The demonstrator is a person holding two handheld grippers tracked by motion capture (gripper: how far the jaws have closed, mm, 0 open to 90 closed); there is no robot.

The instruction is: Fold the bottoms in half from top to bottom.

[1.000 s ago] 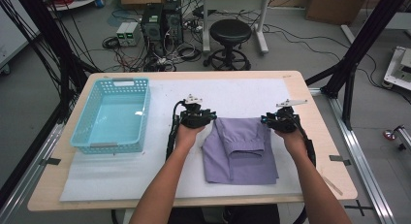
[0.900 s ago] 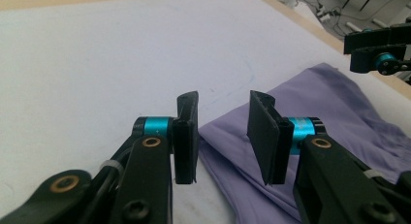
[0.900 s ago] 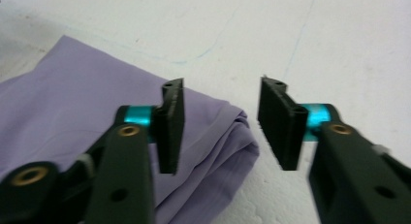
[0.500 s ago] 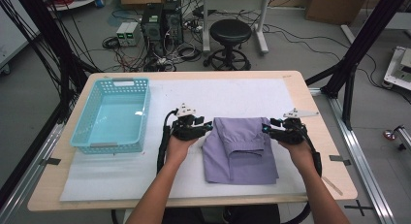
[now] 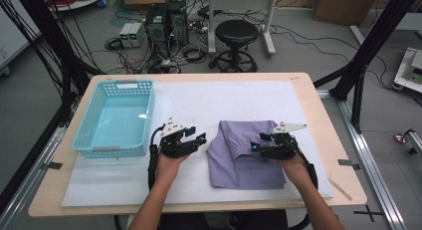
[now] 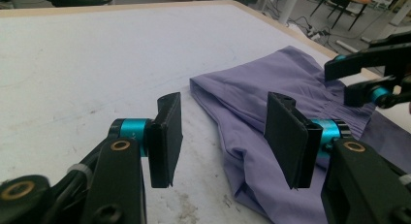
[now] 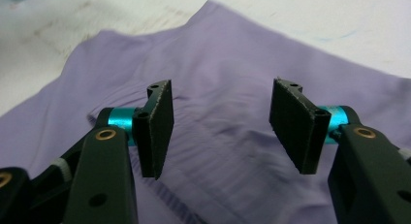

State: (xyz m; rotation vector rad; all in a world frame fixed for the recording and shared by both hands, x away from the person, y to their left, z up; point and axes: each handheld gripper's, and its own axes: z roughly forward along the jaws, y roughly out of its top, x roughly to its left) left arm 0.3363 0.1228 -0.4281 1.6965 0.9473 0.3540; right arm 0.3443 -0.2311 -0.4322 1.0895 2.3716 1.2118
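A purple cloth lies folded on the white mat, right of the middle. My left gripper hovers just left of the cloth's left edge and points toward it. Its jaws have just been opening and nothing is between them. In the left gripper view the left gripper stands open, with the cloth lying beyond it. My right gripper points left over the cloth's right half; its jaws have just been opening too. The right gripper view has the right gripper open above the cloth, pads off the fabric.
A teal plastic basket stands empty at the table's left. A thin wooden stick lies near the right front corner. Beyond the far edge are a stool and computer boxes on the floor.
Both grippers have let go of the cloth's far edge and drawn back toward the person, the left one also sliding leftward off the cloth. Both pairs of jaws have widened. The cloth now lies flat.
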